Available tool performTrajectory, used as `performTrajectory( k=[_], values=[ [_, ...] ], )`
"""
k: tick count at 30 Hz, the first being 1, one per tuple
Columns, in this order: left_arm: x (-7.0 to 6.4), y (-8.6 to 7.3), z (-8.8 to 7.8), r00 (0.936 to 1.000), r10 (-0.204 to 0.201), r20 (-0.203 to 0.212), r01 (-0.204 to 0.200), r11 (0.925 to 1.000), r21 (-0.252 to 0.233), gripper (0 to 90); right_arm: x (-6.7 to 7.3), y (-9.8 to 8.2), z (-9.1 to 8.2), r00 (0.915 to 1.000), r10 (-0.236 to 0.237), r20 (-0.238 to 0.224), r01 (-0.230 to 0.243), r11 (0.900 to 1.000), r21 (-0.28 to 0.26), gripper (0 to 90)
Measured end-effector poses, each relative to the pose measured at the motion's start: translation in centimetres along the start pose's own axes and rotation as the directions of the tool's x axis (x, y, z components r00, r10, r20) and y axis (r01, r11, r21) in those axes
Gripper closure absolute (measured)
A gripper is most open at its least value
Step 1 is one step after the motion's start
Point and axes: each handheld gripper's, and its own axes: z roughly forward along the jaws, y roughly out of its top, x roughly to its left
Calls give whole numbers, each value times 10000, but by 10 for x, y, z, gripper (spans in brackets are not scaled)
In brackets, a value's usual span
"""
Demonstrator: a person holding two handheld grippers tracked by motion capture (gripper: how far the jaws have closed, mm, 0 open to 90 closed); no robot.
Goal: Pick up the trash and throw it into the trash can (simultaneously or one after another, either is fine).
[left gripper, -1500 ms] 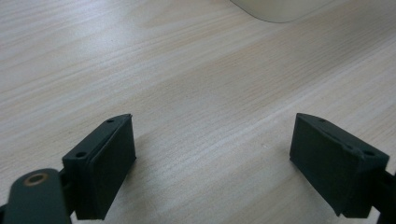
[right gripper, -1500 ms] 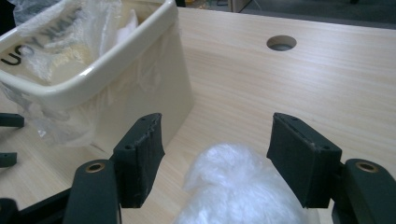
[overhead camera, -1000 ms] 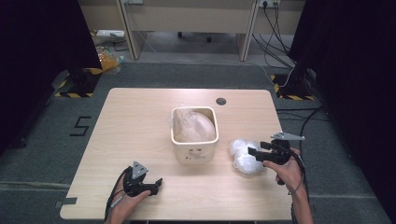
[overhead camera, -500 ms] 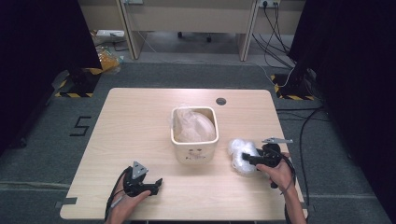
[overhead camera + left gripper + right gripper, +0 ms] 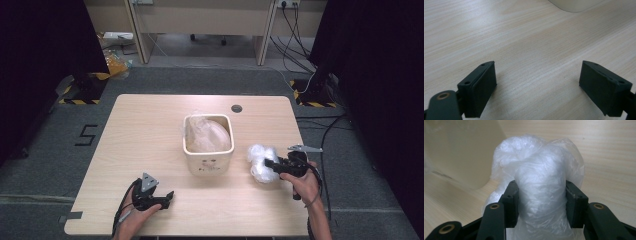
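At about 4 o'clock from the bin (image 5: 208,145), near the table's (image 5: 150,130) right edge, the right gripper (image 5: 270,163) is on the crumpled plastic bag (image 5: 261,162). Its jaws have just been closing, and in the right gripper view both pads (image 5: 511,200) press into the bag's (image 5: 544,195) sides, film bulging above and around them: clamped on the bag, not merely straddling it. The grip is low and across the middle of the wad, likely so the loose film bunches instead of slipping out. The bag rests on the tabletop just beside the bin, not touching it as far as I can tell. The bin sits mid-table, already lined or stuffed with another clear bag (image 5: 207,134); can't tell which. The left gripper (image 5: 169,196) is parked at 7 o'clock from the bin, low over the table, jaws wide apart with bare wood between them in the left gripper view (image 5: 536,82). It is idle, probably kept clear until the bin needs steadying. My read: pickup stage, with lift and carry toward the bin opening next. Risk: thin film could tear or trail out.
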Motion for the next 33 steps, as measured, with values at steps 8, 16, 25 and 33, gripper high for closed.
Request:
performTrajectory(
  k=[8,16,25,33],
  values=[
    [0,0,0,10000,1,0,-1,10000,3,132,8,13,-22,9997,-60,-240,45,9980,-631,537],
    [0,0,0,10000,3,3,-3,10000,6,132,19,38,-39,9980,-345,-528,280,9925,-1194,538],
    [0,0,0,10000,1,1,-1,10000,4,132,62,89,-43,9831,-1413,-1161,1209,9785,-1669,538],
    [0,0,0,10000,10,-12,-10,10000,-24,132,101,126,-29,9637,-2115,-1629,1855,9693,-1612,538]
  ],
)
